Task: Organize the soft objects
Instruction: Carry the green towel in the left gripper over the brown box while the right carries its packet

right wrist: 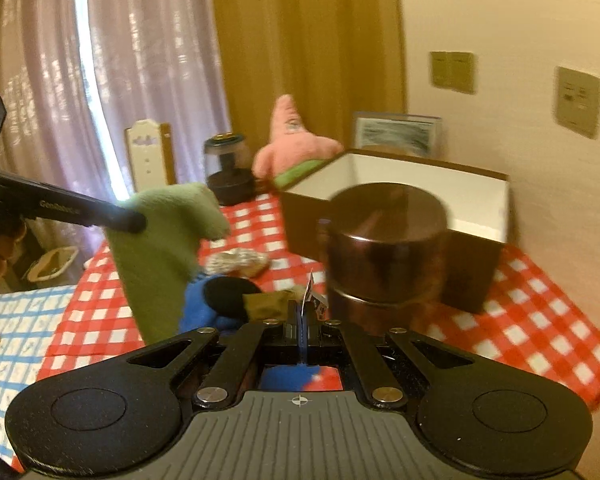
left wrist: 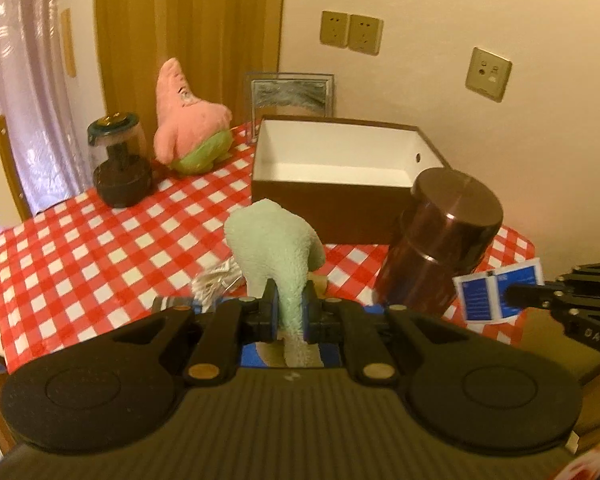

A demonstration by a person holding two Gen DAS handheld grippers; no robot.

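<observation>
My left gripper is shut on a pale green plush toy, held up over the red-checked tablecloth. In the right wrist view the same toy hangs from the left gripper, with blue and dark parts below it. My right gripper is shut on a thin blue-and-white paper tag. The left wrist view shows that tag at the right gripper's tip. An open brown box with a white inside stands behind. A pink star plush sits at the back left.
A brown metal canister stands right in front of the box, close to the tag. A clear jar on a dark base is beside the pink plush. A whitish fringed bundle lies on the cloth. A framed picture leans on the wall.
</observation>
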